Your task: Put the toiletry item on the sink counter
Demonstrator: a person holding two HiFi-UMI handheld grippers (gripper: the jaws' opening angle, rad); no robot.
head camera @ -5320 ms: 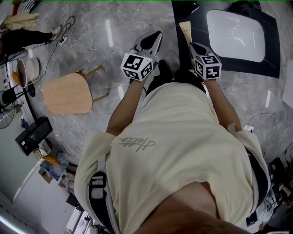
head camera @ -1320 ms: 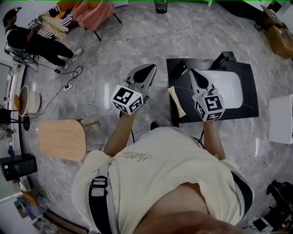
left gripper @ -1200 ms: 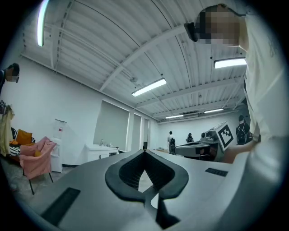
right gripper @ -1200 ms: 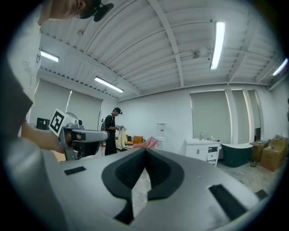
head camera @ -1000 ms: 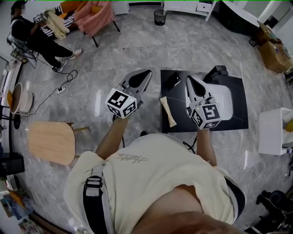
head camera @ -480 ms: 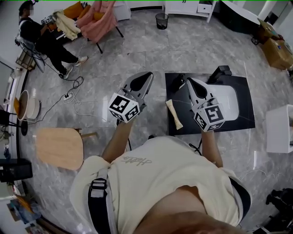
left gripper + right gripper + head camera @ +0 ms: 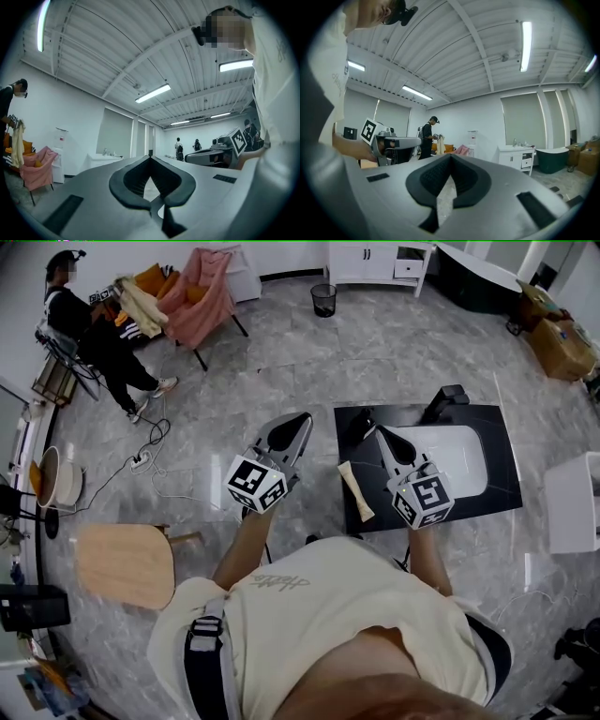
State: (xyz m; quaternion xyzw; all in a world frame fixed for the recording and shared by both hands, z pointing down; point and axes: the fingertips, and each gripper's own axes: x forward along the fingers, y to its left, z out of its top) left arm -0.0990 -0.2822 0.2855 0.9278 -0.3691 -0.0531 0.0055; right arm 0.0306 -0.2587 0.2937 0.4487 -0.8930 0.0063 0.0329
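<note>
In the head view a black sink counter (image 7: 502, 486) with a white basin (image 7: 457, 454) lies low in front of me. A long beige item (image 7: 354, 490) rests on its left edge, and a small dark item (image 7: 360, 422) sits at its far left corner. My right gripper (image 7: 373, 431) hovers over the counter's left part, shut and empty. Left of the counter, over the floor, my left gripper (image 7: 302, 418) is also shut and empty. In each gripper view, left gripper (image 7: 150, 158) and right gripper (image 7: 451, 155), the pads meet at the tip with nothing between them.
A dark faucet (image 7: 443, 400) stands behind the basin. A wooden stool (image 7: 125, 564) is at the left, with cables (image 7: 150, 457) on the floor. A seated person (image 7: 94, 326), a pink chair (image 7: 201, 289), a bin (image 7: 322, 298), a cardboard box (image 7: 561, 336) and a white box (image 7: 571, 502) ring the room.
My head view has lifted and drawn back, so more of the room shows and the counter sits smaller. Both grippers stay side by side, shut and empty.
</note>
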